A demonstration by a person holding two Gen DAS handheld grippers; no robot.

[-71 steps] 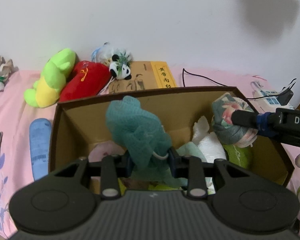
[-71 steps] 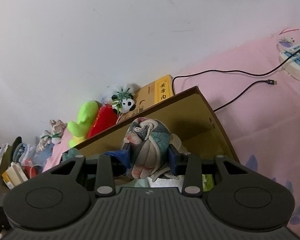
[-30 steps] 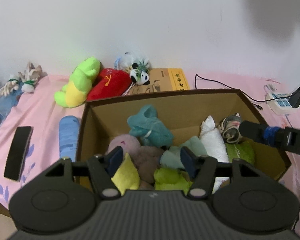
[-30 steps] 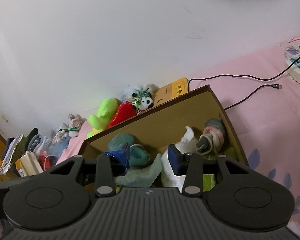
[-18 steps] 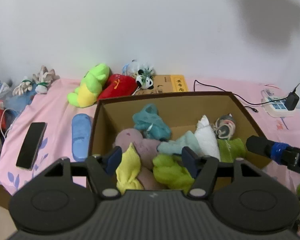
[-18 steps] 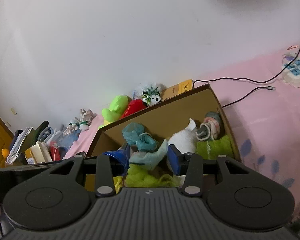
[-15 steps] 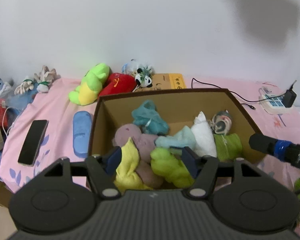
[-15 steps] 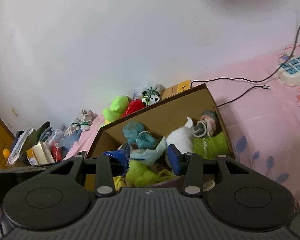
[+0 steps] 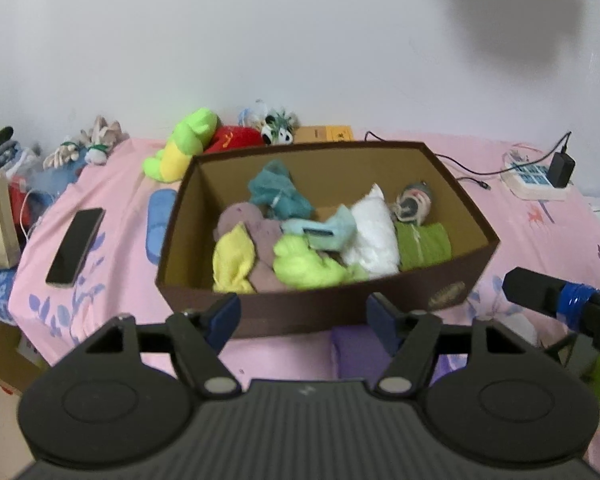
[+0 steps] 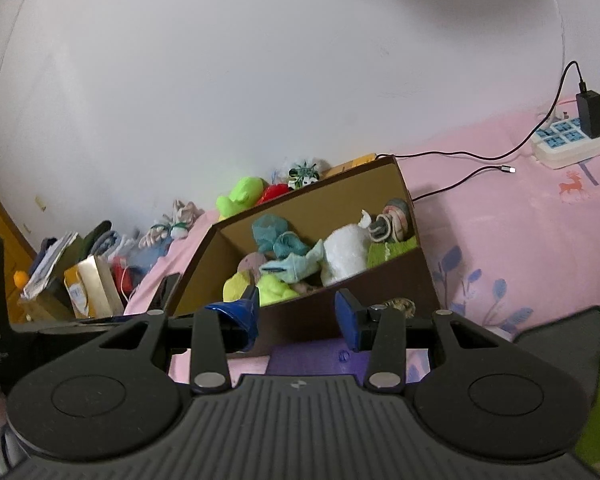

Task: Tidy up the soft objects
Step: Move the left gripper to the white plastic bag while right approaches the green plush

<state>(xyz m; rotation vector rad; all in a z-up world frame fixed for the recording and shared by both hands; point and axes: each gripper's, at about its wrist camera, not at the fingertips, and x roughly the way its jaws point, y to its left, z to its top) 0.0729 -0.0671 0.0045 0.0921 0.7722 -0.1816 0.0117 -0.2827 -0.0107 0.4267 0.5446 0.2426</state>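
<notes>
Several soft bundles fill a brown cardboard box (image 9: pixel 324 312) at the centre of the left wrist view: a teal mesh puff (image 9: pixel 278 192) at the back, a floral cloth ball (image 9: pixel 414 202) at the right end, a white roll (image 9: pixel 374 232), a dark green towel (image 9: pixel 422 246), a lime bundle (image 9: pixel 304 264), a yellow one (image 9: pixel 232 258) and a mauve one (image 9: pixel 240 218). The box's long axis runs left to right across the frame, its open top facing up.

Compared with 2.4 seconds ago, the puff and the floral ball are no longer clamped but lie in the box, and both cameras now sit further back, so the whole box shows.

At lower centre, the left gripper (image 9: pixel 302 316) is spread wide and empty, short of the box's near wall. The right gripper (image 10: pixel 298 314) is likewise parted and holds nothing.

Beyond the box, on a pink sheet (image 9: pixel 128 184), lie plush toys (image 9: pixel 184 144) at upper left, a phone (image 9: pixel 75 246) at left and a power strip (image 9: pixel 534 176) at right.
</notes>
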